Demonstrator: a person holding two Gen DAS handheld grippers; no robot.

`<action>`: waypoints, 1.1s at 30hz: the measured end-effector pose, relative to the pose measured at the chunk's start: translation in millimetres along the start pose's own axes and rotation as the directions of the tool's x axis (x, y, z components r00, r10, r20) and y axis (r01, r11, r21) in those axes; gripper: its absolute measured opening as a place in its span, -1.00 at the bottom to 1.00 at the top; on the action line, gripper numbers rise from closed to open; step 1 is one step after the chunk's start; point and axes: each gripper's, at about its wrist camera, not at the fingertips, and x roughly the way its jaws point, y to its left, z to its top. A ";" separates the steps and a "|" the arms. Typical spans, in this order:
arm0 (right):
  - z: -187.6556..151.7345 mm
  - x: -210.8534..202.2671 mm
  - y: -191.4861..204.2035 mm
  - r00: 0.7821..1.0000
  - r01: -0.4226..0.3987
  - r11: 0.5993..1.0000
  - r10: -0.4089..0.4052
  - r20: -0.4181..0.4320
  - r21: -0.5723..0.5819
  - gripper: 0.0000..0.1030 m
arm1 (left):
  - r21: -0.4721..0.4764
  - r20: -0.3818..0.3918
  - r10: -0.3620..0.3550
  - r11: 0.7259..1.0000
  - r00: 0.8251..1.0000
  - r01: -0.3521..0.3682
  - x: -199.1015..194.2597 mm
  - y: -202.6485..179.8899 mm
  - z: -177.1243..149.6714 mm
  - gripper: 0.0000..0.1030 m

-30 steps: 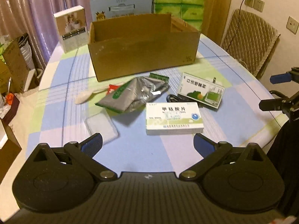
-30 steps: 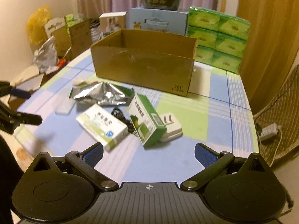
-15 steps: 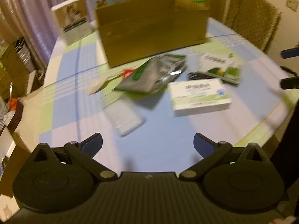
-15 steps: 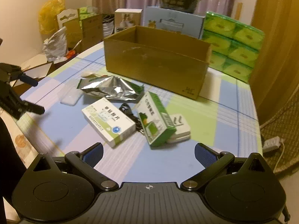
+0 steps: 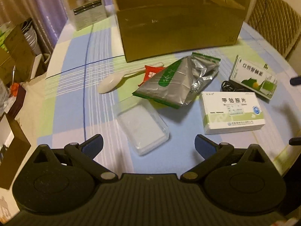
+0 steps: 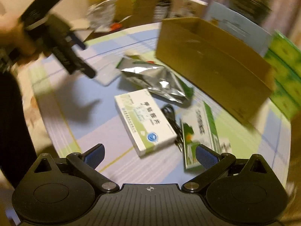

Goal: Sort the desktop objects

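Note:
A clear plastic case (image 5: 143, 128) lies just ahead of my open left gripper (image 5: 148, 146), between the lines of its fingers. Beyond it rest a silver foil pouch (image 5: 180, 81), a white spoon (image 5: 112, 82), a red packet (image 5: 152, 73), a white medicine box (image 5: 231, 111), a green-and-white box (image 5: 254, 77) and a black cable (image 5: 228, 87). The brown carton (image 5: 178, 20) stands open at the back. My right gripper (image 6: 149, 155) is open and empty above the white medicine box (image 6: 144, 120), with the green-and-white box (image 6: 199, 133) by its right finger. The right wrist view is blurred.
The checked tablecloth (image 5: 79, 101) covers a round table whose edge curves off left and right. A white carton (image 5: 84, 3) stands at the back left, a padded chair (image 5: 274, 18) at the right. Green tissue packs (image 6: 284, 71) sit behind the brown carton. A hand holds the left gripper (image 6: 62, 45).
My left gripper has moved forward and down toward the clear case. My right gripper has swung left and closer over the white medicine box, blurring its view.

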 end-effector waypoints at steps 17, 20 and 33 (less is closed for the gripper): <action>28.5 73.6 -10.7 0.988 -0.122 0.979 0.104 -0.116 -0.164 0.87 | 0.046 -0.132 -0.049 0.997 0.990 0.056 48.6 25.6 5.6 0.11; 33.1 83.1 -13.5 0.986 -0.128 0.978 0.107 -0.128 -0.166 0.82 | 0.141 -0.145 -0.050 0.987 0.988 0.070 42.5 27.5 -1.3 0.11; 37.8 100.6 -12.2 0.976 -0.156 0.981 0.134 -0.174 -0.120 0.35 | 0.375 -0.135 -0.153 0.907 0.979 0.193 30.0 16.3 -21.9 0.19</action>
